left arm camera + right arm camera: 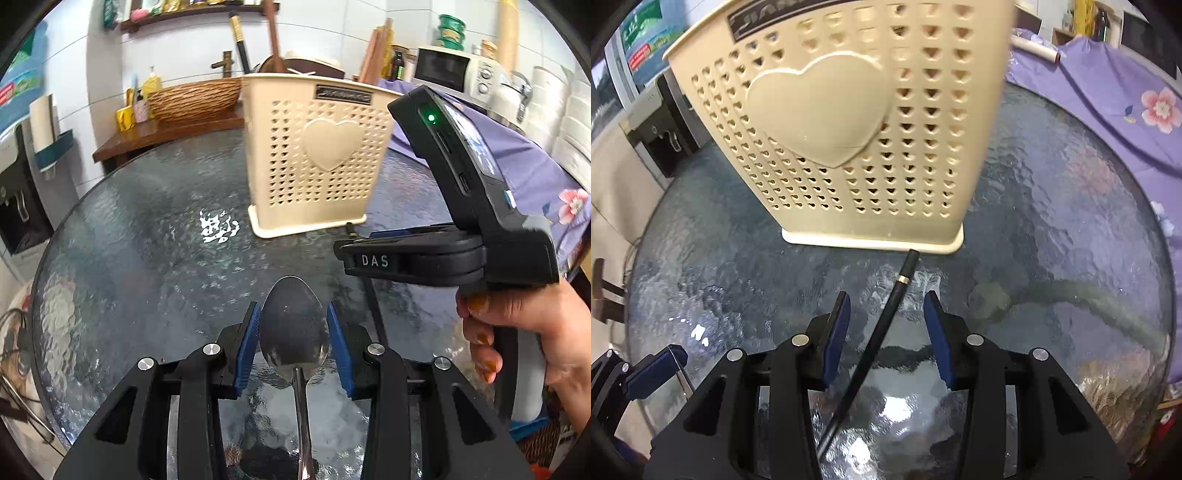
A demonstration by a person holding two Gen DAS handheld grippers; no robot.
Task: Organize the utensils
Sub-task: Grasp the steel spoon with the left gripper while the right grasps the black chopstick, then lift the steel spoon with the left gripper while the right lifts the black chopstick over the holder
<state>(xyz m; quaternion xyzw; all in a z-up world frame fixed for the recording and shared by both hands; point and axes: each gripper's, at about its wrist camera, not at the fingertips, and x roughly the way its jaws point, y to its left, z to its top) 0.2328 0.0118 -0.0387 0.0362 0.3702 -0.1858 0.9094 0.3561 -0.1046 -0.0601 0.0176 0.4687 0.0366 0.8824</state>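
A round table [122, 258] of rippled dark glass carries a cream plastic utensil holder [314, 155], which stands upright toward the far side of the table. Its front wall is pierced with rows of small heart-shaped holes and bears one large raised heart in the middle.

In the left wrist view, the left gripper [293, 343] holds a metal spoon [293, 325] by its bowl, the blue pads [245, 343] pressing on either side. The bowl points toward the holder and the handle runs back under the gripper.

In the right wrist view, the right gripper [888, 339] points down at the table just in front of the holder. Its jaws stand partly apart, and a slim black chopstick [875, 339] with a gold band lies slanted on the glass between them. Neither pad touches it. The chopstick's far tip nearly reaches the holder's base.

A person's hand [524, 332] grips the handle of the right gripper at the right side of the left wrist view. A purple floral cloth [1108, 96] lies beyond the table's right edge.
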